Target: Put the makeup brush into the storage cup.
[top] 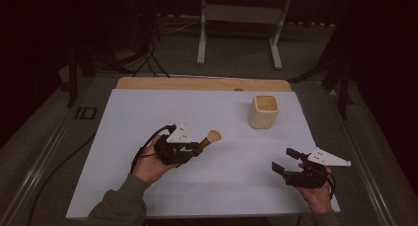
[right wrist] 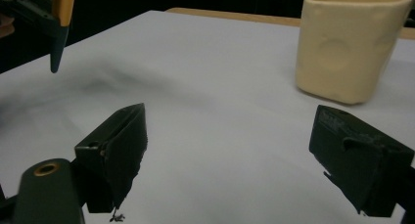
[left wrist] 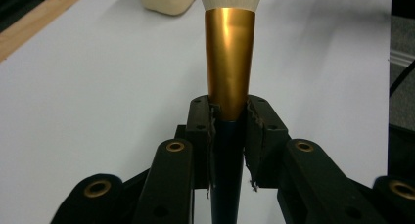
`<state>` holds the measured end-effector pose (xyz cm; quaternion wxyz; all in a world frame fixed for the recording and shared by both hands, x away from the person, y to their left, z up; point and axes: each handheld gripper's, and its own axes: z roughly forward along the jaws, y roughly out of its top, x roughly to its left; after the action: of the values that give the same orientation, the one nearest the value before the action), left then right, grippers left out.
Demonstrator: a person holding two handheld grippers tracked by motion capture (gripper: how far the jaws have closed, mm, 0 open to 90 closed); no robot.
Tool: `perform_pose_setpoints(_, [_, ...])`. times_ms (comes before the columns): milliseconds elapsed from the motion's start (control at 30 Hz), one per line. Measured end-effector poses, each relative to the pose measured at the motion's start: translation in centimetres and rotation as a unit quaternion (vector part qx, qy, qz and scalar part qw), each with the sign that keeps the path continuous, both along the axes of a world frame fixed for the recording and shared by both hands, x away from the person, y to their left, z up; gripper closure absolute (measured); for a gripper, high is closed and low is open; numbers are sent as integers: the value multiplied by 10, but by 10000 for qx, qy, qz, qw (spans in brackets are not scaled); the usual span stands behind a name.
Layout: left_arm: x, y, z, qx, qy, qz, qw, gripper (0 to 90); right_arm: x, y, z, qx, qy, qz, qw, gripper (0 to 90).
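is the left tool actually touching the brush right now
Touching. The left gripper view shows the left tool with both pads pressed against the brush, clamping it where the gold ferrule meets the dark handle.

Brush w/ glossy gold metal ferrule [left wrist: 229, 57], soft pale bristles; matt cream ceramic-looking square cup [right wrist: 350, 43]; smooth matt white table sheet [top: 148, 112], wood edge

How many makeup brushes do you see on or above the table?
1. The makeup brush is clamped by its handle in the left gripper, above the white table. More could be hidden inside the cream cup.
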<state>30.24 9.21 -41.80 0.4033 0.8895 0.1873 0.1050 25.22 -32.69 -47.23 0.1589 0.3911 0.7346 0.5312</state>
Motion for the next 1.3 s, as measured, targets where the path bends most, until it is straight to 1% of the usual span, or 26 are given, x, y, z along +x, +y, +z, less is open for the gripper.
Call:
perform_pose_setpoints(67, [0, 0, 0, 0, 0, 0, 10000, 746, 1, 0, 1, 11, -9, 7, 10000, 140])
perform_pose_setpoints(100, [-3, 1, -1, -143, -45, 73, 9999, 746, 2, 1, 4, 60, -31, 36, 10000, 140])
perform_pose_setpoints(300, [-7, 4, -5, -500, -131, 232, 9984, 746, 9, 5, 14, 198, -161, 105, 9996, 140])
perform_pose_setpoints(333, [-7, 4, -5, -500, -131, 232, 9984, 746, 11, 7, 15, 225, -185, 131, 9995, 140])
perform_pose_setpoints(367, [-9, 3, -6, -595, -237, 324, 9974, 746, 12, 8, 17, 227, -200, 144, 9994, 140])
perform_pose_setpoints(400, [-10, 4, -7, -673, -281, 343, 9968, 746, 14, 10, 18, 231, -222, 174, 9993, 140])
perform_pose_setpoints(433, [-11, 4, -8, -763, -279, 375, 9960, 746, 16, 12, 19, 231, -236, 196, 9993, 140])
perform_pose_setpoints(500, [-13, 4, -10, -837, -362, 439, 9949, 746, 20, 16, 21, 213, -260, 239, 9991, 140])
perform_pose_setpoints(567, [-15, 5, -11, -921, -394, 478, 9938, 746, 23, 21, 23, 210, -282, 279, 9990, 140])
perform_pose_setpoints(633, [-16, 6, -12, -950, -463, 506, 9931, 746, 26, 25, 23, 187, -306, 328, 9988, 140])
perform_pose_setpoints(667, [-16, 7, -12, -1023, -445, 488, 9926, 746, 26, 27, 24, 179, -301, 346, 9988, 140])
perform_pose_setpoints(700, [-16, 8, -12, -1051, -461, 483, 9922, 746, 27, 28, 24, 175, -307, 371, 9987, 139])
perform_pose_setpoints(733, [-16, 8, -12, -1054, -502, 505, 9919, 746, 28, 29, 24, 172, -304, 377, 9987, 140])
perform_pose_setpoints(800, [-16, 8, -13, -1104, -486, 499, 9915, 746, 28, 31, 25, 162, -306, 407, 9986, 140])
perform_pose_setpoints(833, [-16, 8, -13, -1109, -514, 502, 9912, 746, 28, 32, 25, 161, -316, 432, 9984, 140])
perform_pose_setpoints(900, [-16, 7, -14, -1147, -508, 488, 9909, 746, 28, 33, 25, 148, -325, 455, 9983, 140])
perform_pose_setpoints(967, [-17, 4, -16, -1239, -485, 455, 9901, 746, 28, 34, 26, 163, -318, 491, 9982, 140])
perform_pose_setpoints(1067, [-17, 3, -17, -1271, -461, 438, 9899, 746, 28, 35, 27, 163, -325, 517, 9980, 140])
perform_pose_setpoints(1100, [-17, 0, -19, -1282, -465, 372, 9900, 745, 27, 38, 29, 167, -345, 618, 9974, 140])
perform_pose_setpoints(1167, [-17, -2, -20, -1381, -458, 351, 9887, 746, 27, 42, 31, 199, -347, 696, 9968, 140])
perform_pose_setpoints(1200, [-17, -2, -20, -1406, -441, 318, 9886, 746, 27, 44, 33, 215, -364, 747, 9963, 140])
perform_pose_setpoints(1300, [-19, -4, -20, -1444, -474, 267, 9880, 746, 28, 54, 38, 282, -390, 948, 9943, 141])
